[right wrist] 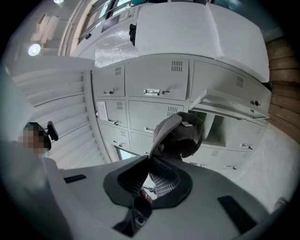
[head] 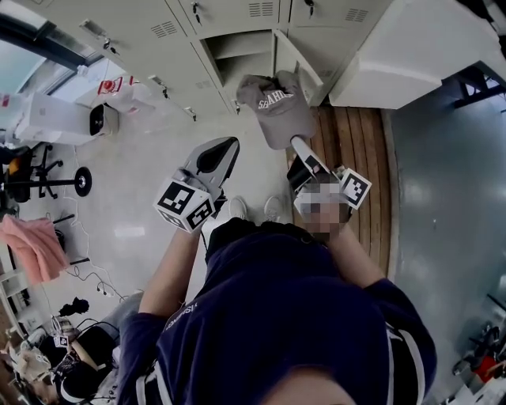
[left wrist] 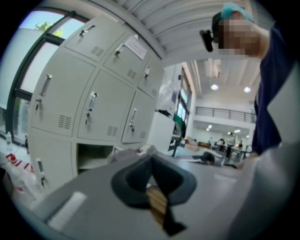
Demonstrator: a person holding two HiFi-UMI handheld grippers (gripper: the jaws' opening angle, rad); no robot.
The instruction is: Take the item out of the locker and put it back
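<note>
The right tongs (head: pixel 297 144) are clenched on the brim of the grey cap (head: pixel 273 107). The cap is held in the air just in front of the open locker compartment (head: pixel 241 55), outside it. The compartment's door (head: pixel 299 67) stands swung out at the opening's right, close beside the cap. The left tongs (head: pixel 228 142) are closed on nothing, left of the cap and farther back from the compartment.

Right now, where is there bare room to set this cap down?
The open locker compartment looks bare. So does the pale floor between the lockers and the shoes. Crowded at left: plastic bag, chair, cables.
</note>
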